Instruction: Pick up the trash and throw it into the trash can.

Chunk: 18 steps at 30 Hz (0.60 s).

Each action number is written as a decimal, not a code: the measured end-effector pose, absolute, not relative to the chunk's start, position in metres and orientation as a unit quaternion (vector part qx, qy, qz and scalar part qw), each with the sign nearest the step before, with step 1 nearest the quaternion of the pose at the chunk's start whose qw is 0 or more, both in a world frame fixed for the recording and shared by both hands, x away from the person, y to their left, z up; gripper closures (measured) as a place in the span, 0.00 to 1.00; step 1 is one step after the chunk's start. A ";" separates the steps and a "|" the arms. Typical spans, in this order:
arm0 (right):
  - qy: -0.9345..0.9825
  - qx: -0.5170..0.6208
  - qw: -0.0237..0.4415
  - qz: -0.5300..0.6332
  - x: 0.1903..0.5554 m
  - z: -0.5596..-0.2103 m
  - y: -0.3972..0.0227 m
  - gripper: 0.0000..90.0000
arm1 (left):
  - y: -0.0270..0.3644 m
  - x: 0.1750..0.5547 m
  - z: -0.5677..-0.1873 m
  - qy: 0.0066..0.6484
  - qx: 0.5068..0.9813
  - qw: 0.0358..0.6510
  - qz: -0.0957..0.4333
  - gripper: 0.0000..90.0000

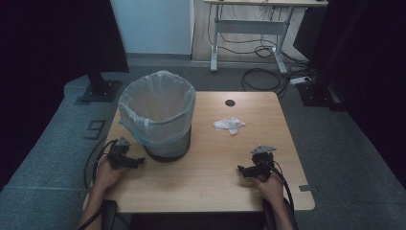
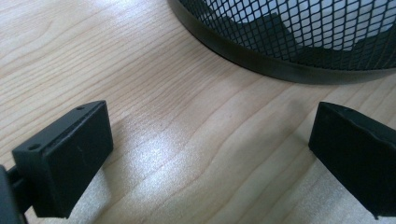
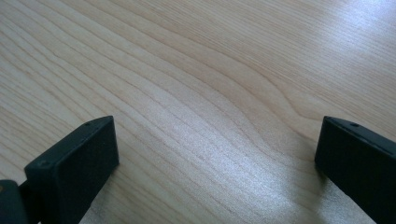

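High view. Left hand-held gripper point(image 1: 125, 158) rests on the wooden surface point(image 1: 210, 182), just beside the foot of a black mesh wastebasket point(image 1: 158, 112) lined with a pale plastic bag; its jaws point toward the basket. Right hand-held gripper point(image 1: 251, 168) rests at the near right of the surface, jaws pointing left, holding nothing. A crumpled white tissue point(image 1: 229, 125) lies between basket and right edge, well apart from both grippers, beyond the right one. Judged step: start position, nothing yet picked up. Next move likely calls for the right gripper to travel forward to the tissue, close on it, then carry it over the basket's rim. A small dark round spot point(image 1: 230, 102) sits near the far edge. Room: grey carpet, a second desk frame with trailing cables behind, dark stands at both sides.

Left gripper view. Jaws stand wide apart, empty, bare wood between them; the wastebasket's mesh wall point(image 2: 299, 32) curves close ahead.

Right gripper view. Jaws fully spread, empty; pale grained wood point(image 3: 201, 93) lies ahead.
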State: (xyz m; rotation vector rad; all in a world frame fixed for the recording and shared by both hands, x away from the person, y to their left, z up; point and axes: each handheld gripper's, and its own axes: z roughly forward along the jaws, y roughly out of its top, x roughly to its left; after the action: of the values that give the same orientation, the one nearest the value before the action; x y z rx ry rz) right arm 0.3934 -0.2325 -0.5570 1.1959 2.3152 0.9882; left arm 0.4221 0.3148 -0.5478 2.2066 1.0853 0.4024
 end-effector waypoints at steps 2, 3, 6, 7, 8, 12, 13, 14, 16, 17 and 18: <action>0.818 0.422 0.176 0.349 0.393 -0.557 -0.233 0.00 | 0.314 0.422 -0.548 0.412 0.840 0.319 0.153 0.00; 0.818 0.422 0.176 0.349 0.393 -0.557 -0.233 0.00 | 0.314 0.422 -0.548 0.412 0.840 0.319 0.153 0.00; 0.818 0.422 0.177 0.349 0.393 -0.557 -0.233 0.00 | 0.314 0.423 -0.548 0.410 0.841 0.319 0.152 0.00; 0.818 0.422 0.176 0.349 0.393 -0.557 -0.233 0.00 | 0.314 0.423 -0.548 0.411 0.840 0.320 0.151 0.00; 0.818 0.422 0.177 0.349 0.393 -0.557 -0.233 0.00 | 0.314 0.423 -0.548 0.411 0.840 0.320 0.151 0.00; 0.820 0.418 0.175 0.349 0.394 -0.557 -0.233 0.00 | 0.313 0.423 -0.548 0.411 0.840 0.319 0.153 0.00; 0.820 0.418 0.175 0.350 0.395 -0.557 -0.233 0.00 | 0.313 0.423 -0.548 0.411 0.840 0.319 0.152 0.00; 0.820 0.418 0.174 0.350 0.395 -0.557 -0.233 0.00 | 0.313 0.423 -0.548 0.411 0.840 0.319 0.152 0.00; 0.821 0.416 0.175 0.351 0.395 -0.557 -0.232 0.00 | 0.313 0.423 -0.548 0.411 0.840 0.319 0.153 0.00; 0.821 0.414 0.174 0.351 0.396 -0.557 -0.233 0.00 | 0.313 0.423 -0.548 0.411 0.840 0.319 0.153 0.00; 0.821 0.414 0.174 0.351 0.396 -0.557 -0.233 0.00 | 0.313 0.423 -0.548 0.411 0.840 0.319 0.153 0.00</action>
State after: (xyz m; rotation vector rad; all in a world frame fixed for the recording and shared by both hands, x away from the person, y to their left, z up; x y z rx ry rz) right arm 0.3959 -0.2325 -0.5571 1.1747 2.3284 0.9951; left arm 0.4233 0.3132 -0.5478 2.2093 1.0815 0.4013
